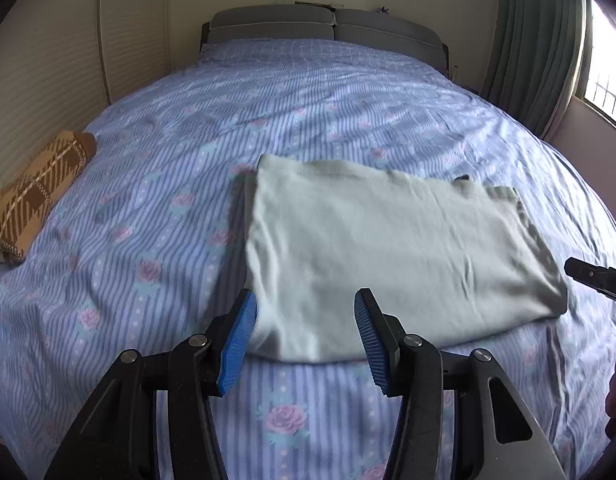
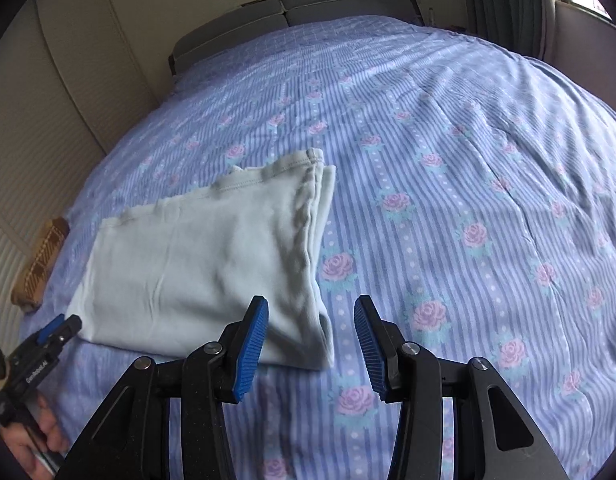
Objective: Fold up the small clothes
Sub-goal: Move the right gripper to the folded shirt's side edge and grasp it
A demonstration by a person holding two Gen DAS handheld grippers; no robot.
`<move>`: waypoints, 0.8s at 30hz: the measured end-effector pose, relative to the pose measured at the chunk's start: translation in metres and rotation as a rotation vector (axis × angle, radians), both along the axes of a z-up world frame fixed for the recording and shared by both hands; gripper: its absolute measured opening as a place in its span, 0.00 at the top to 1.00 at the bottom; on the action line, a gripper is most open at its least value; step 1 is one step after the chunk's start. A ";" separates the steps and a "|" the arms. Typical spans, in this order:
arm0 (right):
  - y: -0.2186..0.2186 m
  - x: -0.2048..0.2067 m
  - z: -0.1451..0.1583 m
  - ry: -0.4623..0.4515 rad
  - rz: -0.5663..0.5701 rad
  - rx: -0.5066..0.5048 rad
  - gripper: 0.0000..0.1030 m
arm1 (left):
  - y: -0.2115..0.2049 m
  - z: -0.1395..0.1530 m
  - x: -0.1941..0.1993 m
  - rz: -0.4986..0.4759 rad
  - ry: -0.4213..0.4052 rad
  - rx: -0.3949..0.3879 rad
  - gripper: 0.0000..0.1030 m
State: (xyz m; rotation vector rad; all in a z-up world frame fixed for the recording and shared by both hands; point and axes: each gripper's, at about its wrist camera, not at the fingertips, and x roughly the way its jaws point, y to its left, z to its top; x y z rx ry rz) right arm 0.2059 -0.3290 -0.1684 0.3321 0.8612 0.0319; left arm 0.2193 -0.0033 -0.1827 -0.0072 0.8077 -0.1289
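A pale grey-green garment (image 1: 388, 252) lies folded into a flat rectangle on the bed; it also shows in the right wrist view (image 2: 203, 264). My left gripper (image 1: 305, 336) is open and empty, just above the garment's near left corner. My right gripper (image 2: 312, 340) is open and empty, at the garment's near right corner. The right gripper's tip (image 1: 596, 280) shows at the right edge of the left wrist view. The left gripper (image 2: 55, 334) shows at the lower left of the right wrist view.
The bed (image 1: 308, 100) has a blue striped sheet with pink roses. A folded brown plaid cloth (image 1: 35, 196) lies at the bed's left edge by the louvred wall. A grey headboard (image 1: 328, 28) stands at the far end. Curtains and a window (image 1: 548, 40) are at right.
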 end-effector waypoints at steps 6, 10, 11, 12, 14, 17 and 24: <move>-0.023 0.050 -0.012 0.034 0.039 0.108 0.56 | -0.036 0.019 0.029 -0.017 -0.026 -0.018 0.51; -0.037 0.073 -0.025 0.061 0.060 0.198 0.56 | -0.054 0.021 0.043 -0.033 -0.029 -0.019 0.51; -0.039 0.078 -0.028 0.068 0.073 0.217 0.56 | -0.056 0.020 0.046 -0.032 -0.027 -0.020 0.51; -0.041 0.084 -0.032 0.072 0.083 0.228 0.56 | -0.057 0.019 0.048 -0.030 -0.025 -0.022 0.51; -0.041 0.090 -0.036 0.069 0.099 0.243 0.56 | -0.057 0.017 0.052 -0.024 -0.020 -0.023 0.51; -0.036 0.096 -0.038 0.063 0.122 0.242 0.56 | -0.055 0.013 0.058 -0.013 -0.013 -0.020 0.51; -0.028 0.101 -0.044 0.057 0.111 0.246 0.71 | -0.047 0.011 0.061 0.005 0.001 -0.030 0.51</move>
